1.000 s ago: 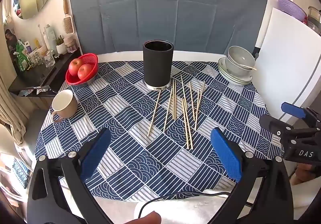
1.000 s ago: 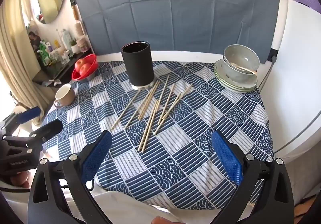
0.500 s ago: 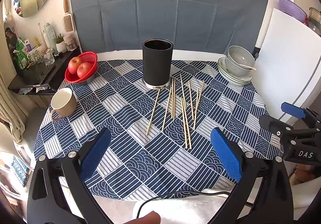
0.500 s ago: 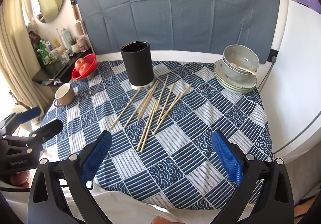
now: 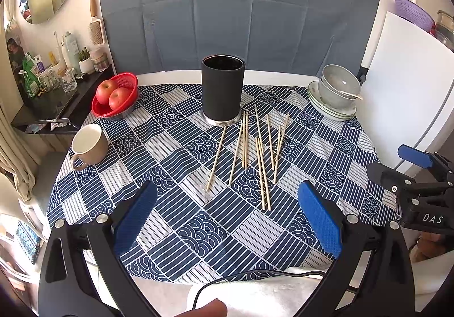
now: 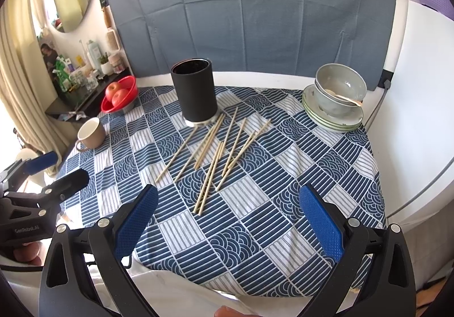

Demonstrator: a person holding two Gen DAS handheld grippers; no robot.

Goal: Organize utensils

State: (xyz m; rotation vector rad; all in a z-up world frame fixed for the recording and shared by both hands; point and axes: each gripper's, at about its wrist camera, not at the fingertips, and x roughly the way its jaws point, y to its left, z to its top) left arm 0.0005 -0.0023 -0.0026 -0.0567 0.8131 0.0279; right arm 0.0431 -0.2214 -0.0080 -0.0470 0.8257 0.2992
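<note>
Chopsticks loose on desk, both jaws wide open

Chopsticks (image 5: 249, 152) lie scattered flat on the blue patterned cloth (image 5: 181, 203), fanned out just in front of the black holder (image 5: 222, 90); a few far tips sit close to its metal base, touching or not I cannot tell. Some sticks cross each other. Holder stands upright near the back of the desk, dark inside, contents not visible.

My left gripper (image 5: 227, 220) hovers over the near desk edge, jaws spread wide, nothing between them. My right gripper (image 6: 228, 220) likewise, jaws fully apart, empty, above the near edge, chopsticks ahead between the blue pads (image 6: 322, 224). Each gripper shows at the side of the other's view.

Red basket (image 5: 116, 95) with two apples sits back left, beige mug (image 5: 89, 144) nearer on the left edge. Stacked bowls and plates (image 6: 334, 101) with a spoon sit back right. A cable (image 5: 255, 277) runs over the white cloth below my left gripper.
</note>
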